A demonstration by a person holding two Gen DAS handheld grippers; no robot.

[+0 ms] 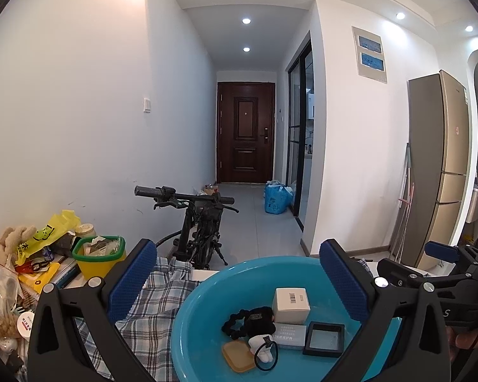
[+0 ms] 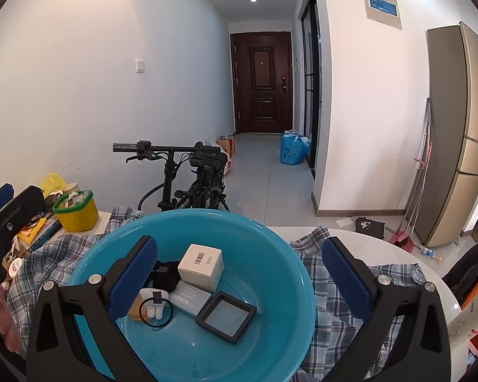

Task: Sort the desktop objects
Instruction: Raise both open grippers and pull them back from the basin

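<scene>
Both tongs are spread wide and hold nothing. The left tongs (image 1: 239,280) hang over the round turquoise plastic basin (image 1: 200,305); the right tongs (image 2: 239,280) hang over the same basin (image 2: 271,242) from the other side.

Contents of the basin, by the right wrist view:
- White cardboard cube box with a barcode (image 2: 201,267) at 12 o'clock of the basin floor.
- Black square frame case with a clear window (image 2: 225,316) at 4 o'clock, tilted on the sloped floor.
- Pale flat packet with printed lines (image 2: 189,297) at centre, between box and frame, touching both.
- Black fabric pouch (image 2: 167,273) at 10 o'clock.
- Thin black elastic ring (image 2: 156,313) lying over a small white soft item (image 2: 154,302) at 8 o'clock, partly behind the left finger of the right tongs.
- Amber flat lid (image 1: 237,356) at 7 o'clock in the left wrist view.

The objects are gathered at the basin's low centre, probably because the curved wall slides them inward. This crowds them: the packet has no free edge for a side grip.

The basin rests on a blue-and-white checked cloth (image 2: 334,312) over a white round table (image 2: 382,248). Open table lies at 2 o'clock; the table edge is near there. At 9 o'clock a yellow tub with a green rim (image 2: 76,210) and stacked clutter block the way.
</scene>
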